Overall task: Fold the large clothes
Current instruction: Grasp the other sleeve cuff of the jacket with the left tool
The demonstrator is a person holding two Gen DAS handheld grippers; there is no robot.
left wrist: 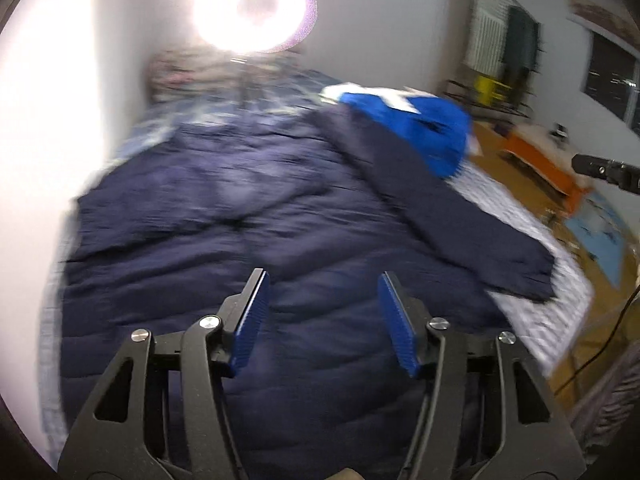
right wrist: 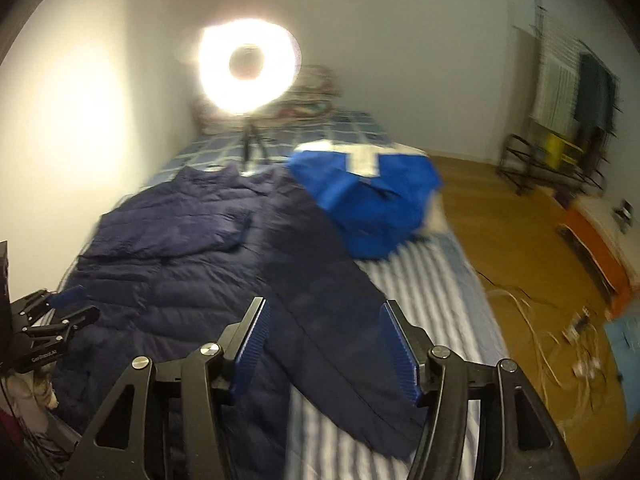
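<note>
Folding a puffy coat like this navy down jacket (right wrist: 172, 264) goes best if you tame the sleeves first, so that's my read on the step in hand — the body is spread flat on the bed (right wrist: 424, 292), collar at the far end near the ring light (right wrist: 248, 64), and one sleeve already looks tucked across the chest on the left. The other sleeve (right wrist: 340, 320) runs out diagonally to the right, its cuff lying near on the striped sheet, clear of the body.

Going left to right: the left gripper (left wrist: 322, 320) hangs above the near hem area of the jacket, jaws about half apart, nothing between the blue pads, not touching the fabric as far as I can tell. I'd use it to pin the body near the shoulder seam so the slippery shell doesn't drag.

The right gripper (right wrist: 326, 338) is over that loose sleeve, jaws also roughly halfway open and empty — the sleeve shows through the gap below them, not pinched. Grab close to the cuff, lift just enough to clear the quilting, and lay it across the chest parallel to the first.

Watch the bright blue garment (right wrist: 372, 204) at the far right, which the sleeve's upper part runs right beside. Everything's a bit motion-blurred, so exact contact is hard to call.
</note>
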